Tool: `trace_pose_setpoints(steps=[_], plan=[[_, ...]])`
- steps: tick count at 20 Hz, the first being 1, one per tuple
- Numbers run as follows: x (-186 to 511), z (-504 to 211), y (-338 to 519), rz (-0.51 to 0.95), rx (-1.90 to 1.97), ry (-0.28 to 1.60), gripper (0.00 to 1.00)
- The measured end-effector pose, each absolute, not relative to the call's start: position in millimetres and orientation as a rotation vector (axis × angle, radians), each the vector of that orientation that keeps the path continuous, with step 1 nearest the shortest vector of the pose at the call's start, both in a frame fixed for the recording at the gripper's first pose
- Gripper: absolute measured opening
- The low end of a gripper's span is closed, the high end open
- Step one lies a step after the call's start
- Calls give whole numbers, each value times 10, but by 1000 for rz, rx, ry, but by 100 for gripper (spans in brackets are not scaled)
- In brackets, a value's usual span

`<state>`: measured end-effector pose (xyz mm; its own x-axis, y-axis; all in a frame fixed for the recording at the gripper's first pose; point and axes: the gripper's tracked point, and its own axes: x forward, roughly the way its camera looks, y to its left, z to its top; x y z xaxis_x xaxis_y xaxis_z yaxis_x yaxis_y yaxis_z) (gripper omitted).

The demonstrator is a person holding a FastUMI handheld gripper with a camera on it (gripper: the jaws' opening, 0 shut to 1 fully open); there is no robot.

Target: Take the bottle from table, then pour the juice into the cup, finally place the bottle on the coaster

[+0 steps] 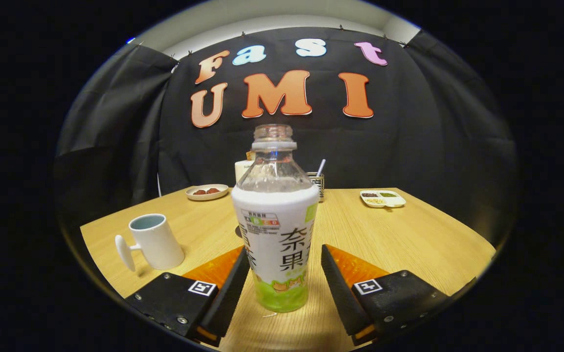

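A staged recording booth: black cloth wall [409,146] hung behind a wooden counter [399,234], with snack dishes [207,191] set near that wall like a home table.

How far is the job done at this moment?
Done: nothing yet. In hand: the open tongs straddle the uncapped bottle, which stands on the table; the left finger seems to touch it, the right stands apart. Left: grasp, pour into the cup, place the bottle on a coaster.
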<state>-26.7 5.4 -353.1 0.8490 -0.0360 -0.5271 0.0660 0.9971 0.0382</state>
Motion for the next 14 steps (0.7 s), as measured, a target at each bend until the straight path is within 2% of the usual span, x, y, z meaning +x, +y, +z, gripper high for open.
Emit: trace_pose_setpoints(steps=[3,4,8,14], plan=[[-267,-3562,105,-60,43,554,77],[-247,-3564,80,-72,34,553,68],[-226,-3569,8,-100,21,572,63],[-111,-3309,-40,-89,-59,528,62]])
